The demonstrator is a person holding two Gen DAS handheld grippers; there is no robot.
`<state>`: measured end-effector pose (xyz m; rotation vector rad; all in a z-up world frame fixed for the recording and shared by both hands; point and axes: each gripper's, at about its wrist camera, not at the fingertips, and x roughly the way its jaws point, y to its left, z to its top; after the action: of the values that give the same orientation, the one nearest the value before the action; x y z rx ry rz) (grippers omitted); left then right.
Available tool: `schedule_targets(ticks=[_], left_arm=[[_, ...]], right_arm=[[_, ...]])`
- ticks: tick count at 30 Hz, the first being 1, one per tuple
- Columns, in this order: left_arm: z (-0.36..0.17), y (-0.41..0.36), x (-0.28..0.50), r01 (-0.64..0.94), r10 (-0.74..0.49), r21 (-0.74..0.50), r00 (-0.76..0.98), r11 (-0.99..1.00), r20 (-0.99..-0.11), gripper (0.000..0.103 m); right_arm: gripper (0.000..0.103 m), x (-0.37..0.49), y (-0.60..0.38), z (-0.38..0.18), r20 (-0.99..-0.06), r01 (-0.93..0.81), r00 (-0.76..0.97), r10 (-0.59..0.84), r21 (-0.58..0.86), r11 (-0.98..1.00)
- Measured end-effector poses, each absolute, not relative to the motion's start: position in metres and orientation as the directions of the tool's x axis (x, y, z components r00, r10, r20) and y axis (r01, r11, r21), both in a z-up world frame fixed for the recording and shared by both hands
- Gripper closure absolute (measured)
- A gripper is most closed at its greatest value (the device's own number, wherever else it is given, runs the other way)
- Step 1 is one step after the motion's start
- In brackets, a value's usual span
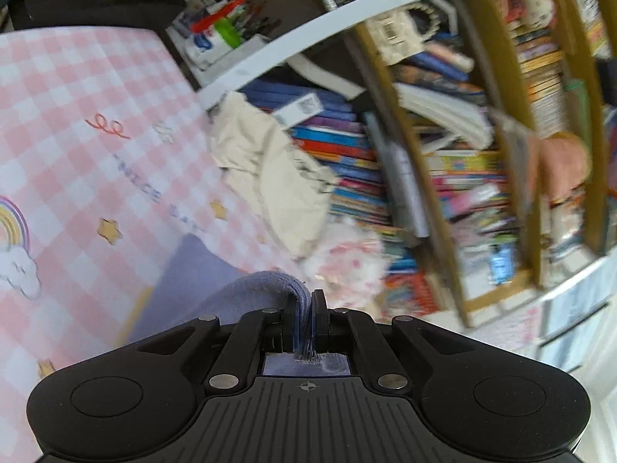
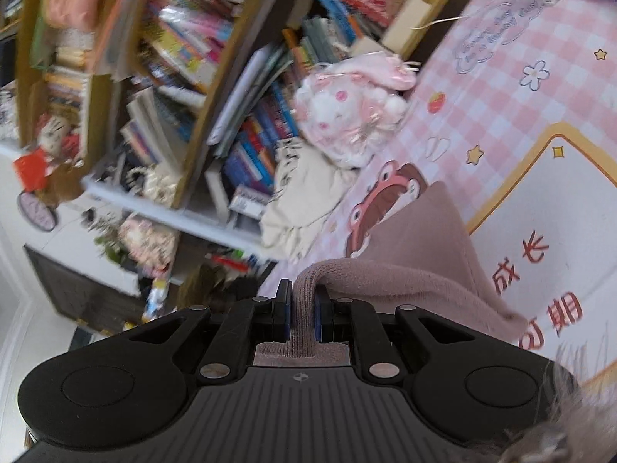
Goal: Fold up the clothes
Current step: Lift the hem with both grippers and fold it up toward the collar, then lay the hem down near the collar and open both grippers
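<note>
Soft knit fabric fills both sets of jaws. The left gripper (image 1: pixel 304 301) is closed tight on a ribbed edge of a garment (image 1: pixel 216 270) that reads lavender-blue in its camera, while the right gripper (image 2: pixel 302 301) is clamped just as firmly on a ribbed edge of cloth (image 2: pixel 416 247) that looks dusty mauve. Whether these are two corners of one piece under different light or two separate pieces, I cannot tell.

In each view the fabric drapes away from the fingers and down toward the pink checked mat (image 1: pixel 77 123), lying to the left of the left gripper and to the right of the right one, so the cloth hangs lifted between grip and mat. Both views are motion-blurred.

By my reading this is a carry or lift within a fold. To do it well, keep both pinches level and the span between them lightly taut, so the hanging cloth falls straight and lays down without a wrinkle or twisted hem.

The knit looks thick, fuzzy and limp, its ribbing bunched where it is squeezed; it will sag and stretch instead of holding a crease. Ahead of the fingers, a cream garment (image 1: pixel 277 177) and a pink frilly plush (image 2: pixel 347 115) lie crumpled against a crammed bookshelf (image 1: pixel 443 154).
</note>
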<state>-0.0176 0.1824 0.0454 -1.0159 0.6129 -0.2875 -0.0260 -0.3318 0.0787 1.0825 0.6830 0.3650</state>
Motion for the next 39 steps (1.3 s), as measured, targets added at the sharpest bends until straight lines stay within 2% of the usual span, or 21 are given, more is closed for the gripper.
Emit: schedule_targets(ticks=[12, 16, 18, 19, 20, 21, 22, 25, 29, 31, 33, 34, 36, 37, 39], left_arm=[[0.012, 0.172, 0.07, -0.108, -0.493, -0.756, 0.697, 0.645, -0.521, 0.098], [0.005, 0.172, 0.092, -0.107, -0.488, -0.701, 0.644, 0.705, -0.589, 0.089], [0.012, 0.178, 0.093, -0.081, -0.468, -0.684, 0.67, 0.725, -0.577, 0.073], [0.017, 0.182, 0.089, -0.075, -0.431, -0.658, 0.699, 0.75, -0.571, 0.055], [0.022, 0.187, 0.086, -0.071, -0.392, -0.63, 0.728, 0.773, -0.563, 0.047], [0.026, 0.188, 0.082, -0.053, -0.362, -0.59, 0.743, 0.806, -0.563, 0.047], [0.03, 0.19, 0.079, -0.037, -0.333, -0.547, 0.759, 0.837, -0.56, 0.047], [0.033, 0.183, 0.077, 0.052, -0.346, -0.467, 0.743, 0.883, -0.572, 0.047], [0.029, 0.168, 0.079, 0.113, -0.355, -0.41, 0.733, 0.905, -0.58, 0.047], [0.025, 0.162, 0.081, 0.132, -0.355, -0.39, 0.73, 0.911, -0.583, 0.047], [0.022, 0.156, 0.084, 0.151, -0.356, -0.369, 0.728, 0.917, -0.586, 0.049], [0.021, 0.153, 0.085, 0.16, -0.356, -0.359, 0.726, 0.919, -0.588, 0.051], [0.018, 0.146, 0.087, 0.179, -0.357, -0.338, 0.723, 0.924, -0.591, 0.096], [0.016, 0.143, 0.088, 0.189, -0.357, -0.328, 0.722, 0.926, -0.593, 0.1], [0.013, 0.137, 0.09, 0.208, -0.357, -0.307, 0.719, 0.929, -0.596, 0.1]], right_arm=[[0.091, 0.048, -0.314, 0.032, -0.535, 0.266, 0.716, 0.448, 0.803, 0.534], [0.08, 0.068, -0.307, 0.022, -0.604, 0.315, 0.691, 0.398, 0.747, 0.585], [0.074, 0.07, -0.301, 0.028, -0.628, 0.309, 0.692, 0.356, 0.704, 0.64], [0.071, 0.071, -0.299, 0.031, -0.635, 0.3, 0.697, 0.333, 0.68, 0.669], [0.058, 0.07, -0.296, 0.036, -0.64, 0.289, 0.709, 0.295, 0.645, 0.707], [0.04, 0.068, -0.292, 0.042, -0.645, 0.279, 0.727, 0.238, 0.594, 0.755], [0.033, 0.065, -0.288, 0.049, -0.643, 0.267, 0.745, 0.179, 0.532, 0.803], [0.033, 0.064, -0.275, 0.06, -0.625, 0.176, 0.774, 0.105, 0.371, 0.912], [0.042, 0.073, -0.253, 0.048, -0.683, 0.052, 0.727, 0.072, 0.16, 0.986], [0.057, 0.081, -0.248, 0.035, -0.714, 0.032, 0.697, 0.064, 0.12, 0.992], [0.065, 0.089, -0.248, 0.023, -0.737, 0.046, 0.673, 0.067, 0.132, 0.99], [0.078, 0.093, -0.248, 0.017, -0.748, 0.053, 0.661, 0.069, 0.137, 0.989], [0.094, 0.093, -0.255, 0.016, -0.738, 0.075, 0.666, 0.107, 0.208, 0.975], [0.094, 0.092, -0.26, 0.017, -0.726, 0.087, 0.675, 0.132, 0.255, 0.963], [0.095, 0.085, -0.277, 0.024, -0.664, 0.117, 0.723, 0.193, 0.392, 0.912]])
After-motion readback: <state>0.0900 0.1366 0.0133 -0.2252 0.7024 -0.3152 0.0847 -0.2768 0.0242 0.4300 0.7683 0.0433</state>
